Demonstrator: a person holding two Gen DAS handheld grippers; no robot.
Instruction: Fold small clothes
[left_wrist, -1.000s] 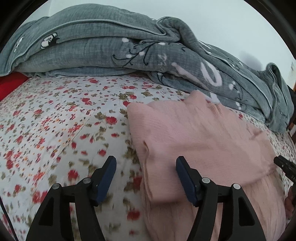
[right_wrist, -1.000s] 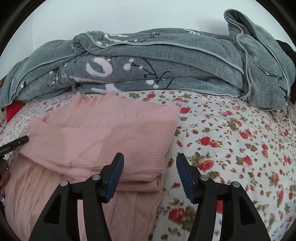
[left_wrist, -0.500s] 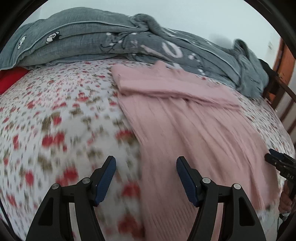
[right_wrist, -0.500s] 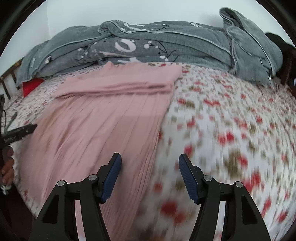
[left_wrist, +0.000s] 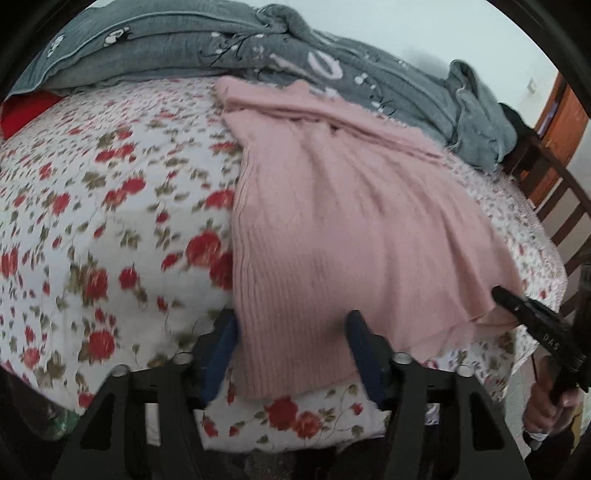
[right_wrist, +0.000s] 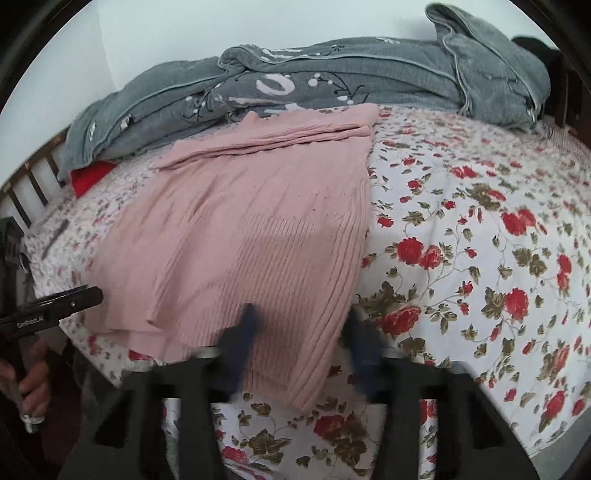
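The pink knit garment (left_wrist: 332, 229) lies flat on the flowered bed (left_wrist: 110, 221) (top end folded near the grey quilt (right_wrist: 332, 81)). The left hand-held gripper (left_wrist: 291, 350) and right hand-held gripper (right_wrist: 303, 343) are each closing over a near hem corner, fabric between the jaws, not yet pinched.

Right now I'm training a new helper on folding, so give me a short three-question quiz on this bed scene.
1. True or false: the pink knitted sweater lies flat on the floral bedsheet, its far end already folded over.
2. Which part of the sweater sits between the pads of the left claw and of the right claw? A) collar B) near hem corners C) a sleeve cuff
3. What lies bunched along the far side of the bed?

Key: 1 true. 2 B; both claws' jaws are closing there. 3 a grey patterned quilt.
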